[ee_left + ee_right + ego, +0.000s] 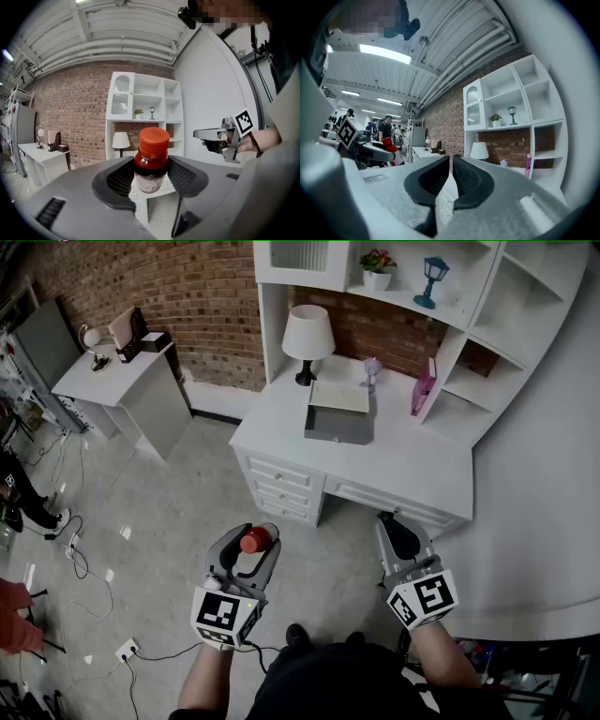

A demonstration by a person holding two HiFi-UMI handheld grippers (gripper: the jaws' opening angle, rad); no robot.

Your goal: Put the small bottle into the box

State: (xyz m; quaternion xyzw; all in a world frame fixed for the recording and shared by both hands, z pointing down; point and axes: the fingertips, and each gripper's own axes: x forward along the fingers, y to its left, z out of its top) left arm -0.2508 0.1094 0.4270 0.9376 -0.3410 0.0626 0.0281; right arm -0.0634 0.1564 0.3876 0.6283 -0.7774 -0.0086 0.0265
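My left gripper (pixel 251 532) is shut on a small dark bottle (pixel 254 540) with a red cap, held upright above the floor in front of the desk. In the left gripper view the bottle (pixel 151 159) stands between the two black pads (pixel 121 180), which press on its sides. The box (pixel 337 423) is grey with its pale lid raised, and it sits on the white desk (pixel 412 470) by the lamp. My right gripper (pixel 392 521) hovers near the desk's front edge, shut and empty; its pads (pixel 464 176) nearly meet in its own view.
A white lamp (pixel 307 338), a pink book (pixel 422 395) and a shelf unit (pixel 450 296) stand at the back of the desk. A white side table (pixel 122 381) is at the far left. Cables (pixel 84 568) lie on the floor at left. Several people stand far off.
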